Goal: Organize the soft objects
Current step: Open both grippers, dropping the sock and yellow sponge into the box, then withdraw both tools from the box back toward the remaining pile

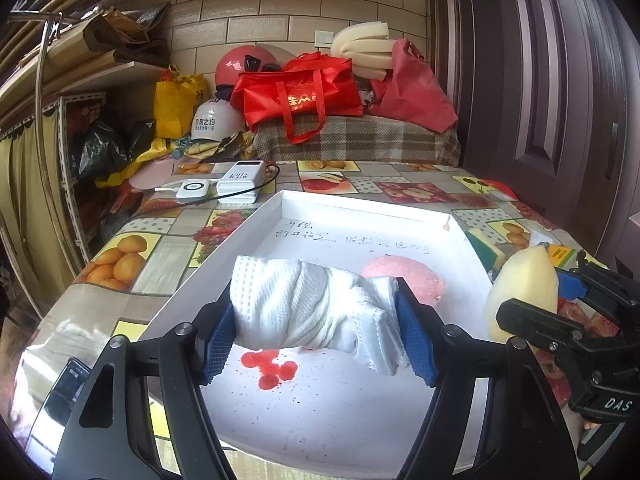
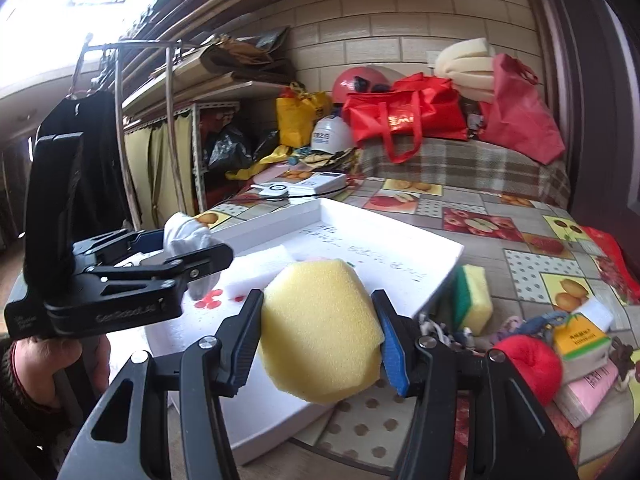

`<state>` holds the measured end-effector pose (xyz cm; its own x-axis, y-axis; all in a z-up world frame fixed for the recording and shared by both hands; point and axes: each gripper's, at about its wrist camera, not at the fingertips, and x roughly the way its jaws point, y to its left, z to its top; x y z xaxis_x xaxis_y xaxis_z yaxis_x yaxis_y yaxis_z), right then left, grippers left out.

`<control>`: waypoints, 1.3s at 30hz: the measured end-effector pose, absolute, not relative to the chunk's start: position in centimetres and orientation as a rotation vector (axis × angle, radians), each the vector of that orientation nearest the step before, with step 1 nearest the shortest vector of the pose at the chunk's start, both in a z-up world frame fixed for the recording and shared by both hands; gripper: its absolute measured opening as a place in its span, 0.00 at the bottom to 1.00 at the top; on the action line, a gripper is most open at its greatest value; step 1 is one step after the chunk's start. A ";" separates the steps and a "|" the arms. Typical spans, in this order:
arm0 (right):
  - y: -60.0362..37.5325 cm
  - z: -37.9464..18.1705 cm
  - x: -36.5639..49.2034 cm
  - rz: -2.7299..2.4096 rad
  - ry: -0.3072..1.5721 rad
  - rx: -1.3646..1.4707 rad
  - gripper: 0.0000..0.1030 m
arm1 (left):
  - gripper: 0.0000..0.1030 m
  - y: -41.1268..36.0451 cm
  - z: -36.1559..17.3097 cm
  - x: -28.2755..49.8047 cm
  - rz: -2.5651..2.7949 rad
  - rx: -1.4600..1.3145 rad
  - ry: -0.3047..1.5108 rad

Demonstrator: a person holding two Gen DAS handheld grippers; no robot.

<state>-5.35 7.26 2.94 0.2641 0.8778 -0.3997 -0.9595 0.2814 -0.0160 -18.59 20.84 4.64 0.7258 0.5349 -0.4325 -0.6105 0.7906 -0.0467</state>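
Hiding part of white tray (image 1: 224,240): left gripper (image 1: 316,320) clamps one white cloth (image 1: 304,304) | right gripper (image 2: 320,332) clamps one yellow sponge (image 2: 320,328) | handwriting unreadable

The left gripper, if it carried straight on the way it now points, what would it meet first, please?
Probably the pink round pad lying in the white tray, just beyond the white cloth that the left gripper holds; depth is uncertain.
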 end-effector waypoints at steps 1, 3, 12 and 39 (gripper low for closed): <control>7.6 2.9 -5.6 1.271 0.340 -0.289 0.52 | 0.70 21.2 4.6 -18.6 0.638 -0.202 0.422; 8.2 2.8 -6.0 1.282 0.338 -0.309 0.53 | 0.70 21.8 4.4 -18.6 0.640 -0.229 0.435; 10.5 2.3 -6.4 1.273 0.350 -0.364 0.54 | 0.70 25.2 3.4 -18.1 0.646 -0.354 0.507; 10.2 2.7 -5.2 1.187 0.370 -0.284 1.00 | 0.96 24.9 4.1 -19.6 0.675 -0.350 0.428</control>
<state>-5.20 10.16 2.69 0.3260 0.8448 -0.4243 -0.9363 0.3506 -0.0213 -19.56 24.86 4.11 0.7006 0.5223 -0.4862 -0.6627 0.7289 -0.1721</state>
